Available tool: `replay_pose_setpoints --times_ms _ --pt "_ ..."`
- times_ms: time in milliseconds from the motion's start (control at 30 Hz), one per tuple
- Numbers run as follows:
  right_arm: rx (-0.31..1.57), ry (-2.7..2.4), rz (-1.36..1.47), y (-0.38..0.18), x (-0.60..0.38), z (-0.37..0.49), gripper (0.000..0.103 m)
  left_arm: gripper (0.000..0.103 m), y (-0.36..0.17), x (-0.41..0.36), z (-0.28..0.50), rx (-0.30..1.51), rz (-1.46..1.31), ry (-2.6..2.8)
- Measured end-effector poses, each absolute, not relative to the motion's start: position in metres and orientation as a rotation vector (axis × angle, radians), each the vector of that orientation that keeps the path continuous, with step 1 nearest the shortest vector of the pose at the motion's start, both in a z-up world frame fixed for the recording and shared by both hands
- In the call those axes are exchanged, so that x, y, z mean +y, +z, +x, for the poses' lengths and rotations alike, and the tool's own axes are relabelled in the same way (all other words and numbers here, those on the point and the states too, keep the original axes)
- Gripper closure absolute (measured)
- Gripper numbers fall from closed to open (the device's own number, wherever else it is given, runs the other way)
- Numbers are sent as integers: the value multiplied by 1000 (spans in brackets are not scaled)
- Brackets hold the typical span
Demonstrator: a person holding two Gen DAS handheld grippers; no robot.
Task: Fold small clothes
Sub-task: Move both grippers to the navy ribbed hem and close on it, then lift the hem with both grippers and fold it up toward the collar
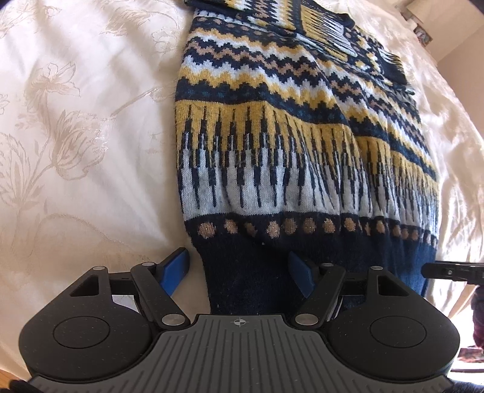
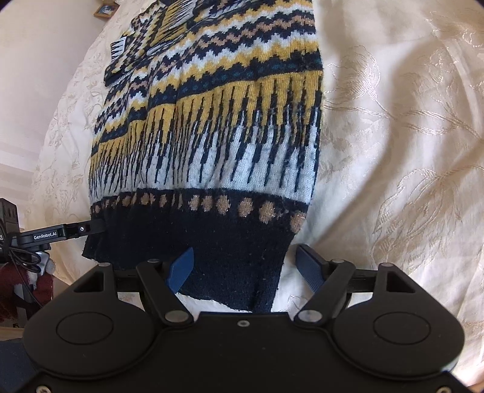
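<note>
A knitted sweater (image 1: 272,127) (image 2: 217,121) in navy, yellow and pale blue lies flat on a cream bedspread (image 1: 75,136) (image 2: 393,151), its sleeves folded in at the far end. My left gripper (image 1: 239,266) is open at the near left corner of the navy hem (image 1: 242,272). The hem lies between its blue fingers (image 1: 177,266). My right gripper (image 2: 245,263) is open at the near right corner of the hem (image 2: 236,266), with the cloth between its fingers (image 2: 308,263). Each gripper shows at the edge of the other's view, the right gripper (image 1: 453,270) and the left gripper (image 2: 60,232).
The floral bedspread spreads out wide on both sides of the sweater. A wall and small picture frames (image 2: 106,9) show beyond the far edge of the bed. A dark red sleeve (image 2: 18,284) of the person is at the lower left of the right wrist view.
</note>
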State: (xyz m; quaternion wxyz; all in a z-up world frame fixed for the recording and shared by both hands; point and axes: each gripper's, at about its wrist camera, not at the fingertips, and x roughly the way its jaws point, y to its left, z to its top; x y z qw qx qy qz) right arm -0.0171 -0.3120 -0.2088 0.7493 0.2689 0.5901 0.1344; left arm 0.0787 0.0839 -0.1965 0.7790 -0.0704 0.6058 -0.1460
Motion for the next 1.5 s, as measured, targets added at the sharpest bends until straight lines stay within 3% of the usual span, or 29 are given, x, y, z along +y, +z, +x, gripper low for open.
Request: replay_pose_setpoints --times_ms 100,133,200,233,267,633,967,1233,1500 --pt "1286 301 612 -209 -314 -18 26 51 -197 87 79 1315 -208 -335" --pt "1286 303 622 -210 -314 -18 32 60 -197 88 79 1315 -222 -338" --pt "1292 292 623 -210 -314 -19 52 75 -197 90 77 1314 -257 -347" --pt "1300 283 621 -211 -313 -19 74 88 -197 91 77 1316 -272 -347" --pt "1304 283 628 -210 -313 -18 90 93 -197 92 77 1314 -296 -349" --pt "1072 311 668 -132 -328 -6 90 95 -114 91 89 1107 -318 -420" --pt "782 270 754 -79 -358 79 90 95 -47 79 175 832 -377 -421" --pt "690 194 764 -83 -373 188 90 95 -45 52 277 748 -371 -410" --pt "771 111 760 -129 -378 277 90 95 -90 34 359 826 -335 -364"
